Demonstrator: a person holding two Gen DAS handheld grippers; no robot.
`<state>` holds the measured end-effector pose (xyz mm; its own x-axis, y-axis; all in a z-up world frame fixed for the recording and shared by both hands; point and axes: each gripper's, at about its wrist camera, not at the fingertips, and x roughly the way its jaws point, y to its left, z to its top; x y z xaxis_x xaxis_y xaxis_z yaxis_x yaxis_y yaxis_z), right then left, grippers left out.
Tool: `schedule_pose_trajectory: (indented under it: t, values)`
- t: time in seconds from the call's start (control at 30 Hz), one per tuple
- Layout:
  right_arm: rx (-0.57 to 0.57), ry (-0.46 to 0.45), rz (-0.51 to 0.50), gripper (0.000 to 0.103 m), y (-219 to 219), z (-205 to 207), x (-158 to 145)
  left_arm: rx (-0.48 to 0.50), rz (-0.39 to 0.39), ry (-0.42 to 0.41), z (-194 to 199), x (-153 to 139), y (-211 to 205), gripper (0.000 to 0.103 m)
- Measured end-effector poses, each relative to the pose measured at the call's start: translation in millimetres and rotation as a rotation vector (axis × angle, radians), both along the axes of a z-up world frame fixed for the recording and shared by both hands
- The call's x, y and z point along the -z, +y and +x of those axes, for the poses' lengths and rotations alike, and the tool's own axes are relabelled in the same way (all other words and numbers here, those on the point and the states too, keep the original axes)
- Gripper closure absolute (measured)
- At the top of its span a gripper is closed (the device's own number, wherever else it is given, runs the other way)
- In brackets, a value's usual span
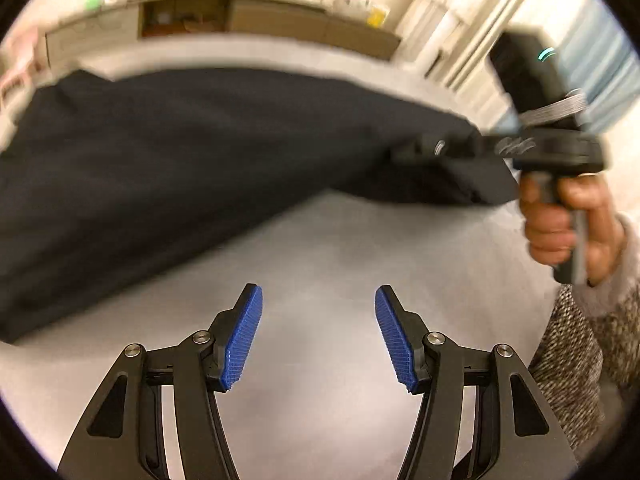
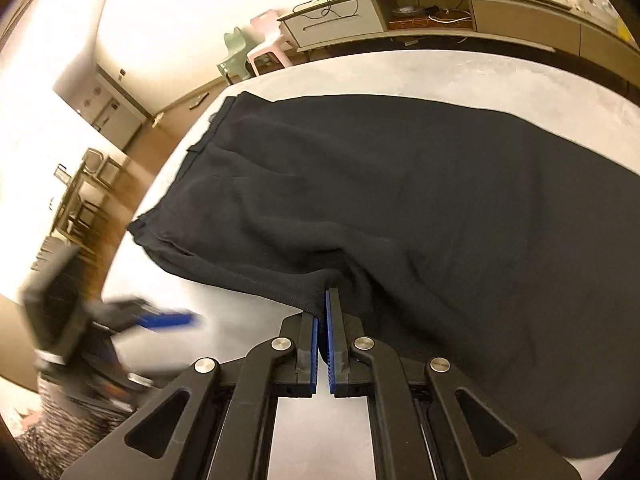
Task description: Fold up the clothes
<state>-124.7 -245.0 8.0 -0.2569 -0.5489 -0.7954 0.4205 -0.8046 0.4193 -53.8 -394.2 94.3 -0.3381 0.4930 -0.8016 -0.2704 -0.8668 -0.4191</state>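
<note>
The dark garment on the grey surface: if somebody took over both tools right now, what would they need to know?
Left gripper: jaws open, empty, above the bare grey surface.
Right gripper: jaws shut on the near edge of the dark garment, lifting it slightly.
The rest of the garment lies spread out. No finished fold shows.
Left to do: probably grab another edge with the left gripper, then fold.

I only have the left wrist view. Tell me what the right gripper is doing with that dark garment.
Observer: The right gripper is shut on the dark garment, pinching its near edge.
Operator: Report the left gripper.
Observer: The left gripper is open and empty over the grey table; the right view shows it blurred, beside the garment.
Operator: Describe the cloth's far end.
Observer: A seamed edge lies near the table's left corner, with a pink stool on the floor beyond.
</note>
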Motion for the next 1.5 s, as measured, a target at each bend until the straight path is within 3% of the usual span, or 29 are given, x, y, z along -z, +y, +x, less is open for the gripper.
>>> schedule_pose_trajectory:
  t: [0.17, 0.27, 0.4, 0.47, 0.53, 0.6, 0.77, 0.87, 0.97, 1.07, 1.1, 1.13, 1.17, 1.2, 1.23, 1.27, 1.3, 1.33, 1.37, 1.5]
  values:
    - [-0.035, 0.011, 0.018, 0.099, 1.1, 15.7, 0.9, -0.188, 0.351, -0.067, -15.3, 15.9, -17.1, 0.041]
    - [-0.063, 0.023, 0.057, 0.099, -3.7, 24.6, 6.8, -0.350, 0.363, -0.035, -14.2, 15.8, -42.8, 0.041]
    - [-0.126, 0.067, 0.161, 0.099, -19.1, 41.5, 22.1, -0.660, 0.378, 0.065, 3.1, 0.4, -108.0, 0.041]
    - [-0.186, 0.131, 0.267, 0.098, -32.6, 54.7, 31.8, -0.764, 0.394, 0.115, 15.0, -11.3, -133.4, 0.041]
    - [-0.269, 0.179, 0.338, 0.089, -46.2, 67.2, 39.9, -0.840, 0.373, 0.154, 25.3, -22.2, -155.1, 0.041]
    - [-0.328, 0.221, 0.373, 0.064, -54.4, 78.4, 42.2, -0.881, 0.338, 0.194, 30.7, -34.3, -168.7, 0.041]
    - [-0.258, 0.170, 0.063, 0.061, -30.8, 76.9, 6.1, -0.929, 0.305, 0.204, 31.3, -44.5, -189.3, 0.041]
    - [-0.146, 0.163, 0.084, 0.061, -14.4, 52.6, 6.8, -0.850, 0.273, 0.163, 35.5, -30.9, -166.7, 0.041]
    - [0.039, 0.157, 0.209, 0.061, 20.9, 16.4, 24.1, -0.768, 0.219, 0.082, 21.4, -10.0, -154.6, 0.041]
    - [0.261, 0.126, 0.322, 0.061, 88.3, -13.3, 43.6, -0.834, 0.162, -0.020, 19.1, 16.2, -171.8, 0.043]
    - [0.321, 0.123, 0.359, 0.068, 114.6, -18.5, 48.9, -0.876, 0.146, -0.036, 24.3, 21.3, -180.4, 0.050]
    - [0.347, 0.138, 0.393, 0.068, 129.9, -18.9, 50.2, -0.914, 0.132, -0.044, 30.0, 23.3, -187.5, 0.069]
    - [0.366, 0.146, 0.431, 0.067, 145.6, -16.7, 50.2, -0.951, 0.123, -0.054, 36.7, 25.3, -193.2, 0.082]
    - [0.385, 0.151, 0.470, 0.060, 161.9, -14.3, 50.2, -0.990, 0.119, -0.064, 44.8, 27.7, -198.7, 0.086]
    - [0.390, 0.144, 0.461, 0.060, 175.2, -11.0, 49.9, -1.009, 0.108, -0.069, 50.5, 28.2, -198.8, 0.093]
    - [0.392, 0.134, 0.441, 0.060, 187.9, -7.6, 49.7, -1.015, 0.093, -0.071, 54.8, 27.6, -195.5, 0.095]
    - [0.370, 0.132, 0.442, 0.060, 193.1, -5.4, 48.9, -1.017, 0.060, -0.073, 55.4, 25.2, -190.5, 0.094]
    - [0.343, 0.132, 0.446, 0.060, 196.8, -3.5, 48.0, -1.017, 0.015, -0.075, 53.8, 21.6, -184.4, 0.084]
    - [0.314, 0.114, 0.437, 0.060, 201.5, -3.9, 46.4, -1.020, -0.017, -0.054, 53.4, 12.8, -176.7, 0.064]
    - [0.341, 0.130, 0.417, 0.060, 253.2, -11.0, 27.5, -0.962, -0.039, 0.136, 42.5, -35.9, -147.4, 0.052]
